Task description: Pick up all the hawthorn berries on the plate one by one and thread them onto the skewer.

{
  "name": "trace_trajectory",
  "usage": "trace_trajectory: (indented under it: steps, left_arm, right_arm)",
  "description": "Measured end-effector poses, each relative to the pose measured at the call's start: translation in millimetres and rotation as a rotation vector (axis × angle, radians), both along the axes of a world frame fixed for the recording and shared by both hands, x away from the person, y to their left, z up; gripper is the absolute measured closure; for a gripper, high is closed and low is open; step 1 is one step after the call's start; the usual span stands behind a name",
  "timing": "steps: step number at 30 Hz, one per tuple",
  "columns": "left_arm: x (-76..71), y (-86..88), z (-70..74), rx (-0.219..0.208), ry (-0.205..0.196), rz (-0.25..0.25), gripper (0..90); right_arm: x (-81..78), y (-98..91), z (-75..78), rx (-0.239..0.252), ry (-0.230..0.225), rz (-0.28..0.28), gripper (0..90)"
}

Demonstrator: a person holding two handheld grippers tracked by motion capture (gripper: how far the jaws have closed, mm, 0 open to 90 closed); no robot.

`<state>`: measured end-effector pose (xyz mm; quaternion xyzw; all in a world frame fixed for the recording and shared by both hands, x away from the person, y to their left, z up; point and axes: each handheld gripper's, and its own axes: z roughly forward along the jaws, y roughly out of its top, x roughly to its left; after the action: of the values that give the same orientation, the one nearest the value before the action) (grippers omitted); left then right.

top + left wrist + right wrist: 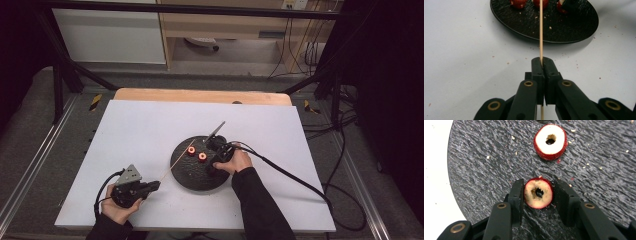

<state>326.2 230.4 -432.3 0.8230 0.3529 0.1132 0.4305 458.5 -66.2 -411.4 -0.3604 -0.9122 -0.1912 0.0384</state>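
Left tool (541, 62) clamps skewer (540, 30). Right tool (539, 192), open, straddles cored fruit piece (538, 193) on black plate (474, 170); close gently, keeping hole clear.

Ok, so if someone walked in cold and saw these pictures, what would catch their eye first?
Probably the round black plate in the middle of the white table, with cored red fruit pieces on it. The right gripper has its jaws on either side of one fruit piece, one jaw touching it, the other just clear. The left gripper is clamped on a thin wooden skewer pointing toward the plate.
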Motion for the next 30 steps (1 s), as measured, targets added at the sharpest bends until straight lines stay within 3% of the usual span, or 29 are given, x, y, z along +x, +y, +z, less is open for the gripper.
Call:
trace_trajectory:
  steps: [8,13,19,26,30]
  left_arm:
    - [-0.8,-0.5,0.3,0.001,-0.006,0.002,88.4]
    - [-2.3,-1.1,1.2,0.000,-0.014,0.006,88.4]
    - [-3.5,-2.0,1.9,0.000,-0.020,0.009,88.3]
    - [-4.6,-3.0,2.2,0.001,-0.025,0.016,88.4]
    - [-4.8,-3.2,2.0,0.003,-0.023,0.024,88.4]
  right_arm:
    - [-3.7,-4.3,9.0,0.046,-0.020,-0.019,62.0]
    - [-11.4,-10.8,23.4,0.143,-0.074,-0.076,62.1]
    - [-23.4,-19.4,26.9,0.327,-0.137,-0.160,62.1]
    - [-39.9,-29.0,12.0,0.585,-0.192,-0.274,62.2]
    - [-46.3,-32.5,2.4,0.703,-0.217,-0.350,62.2]
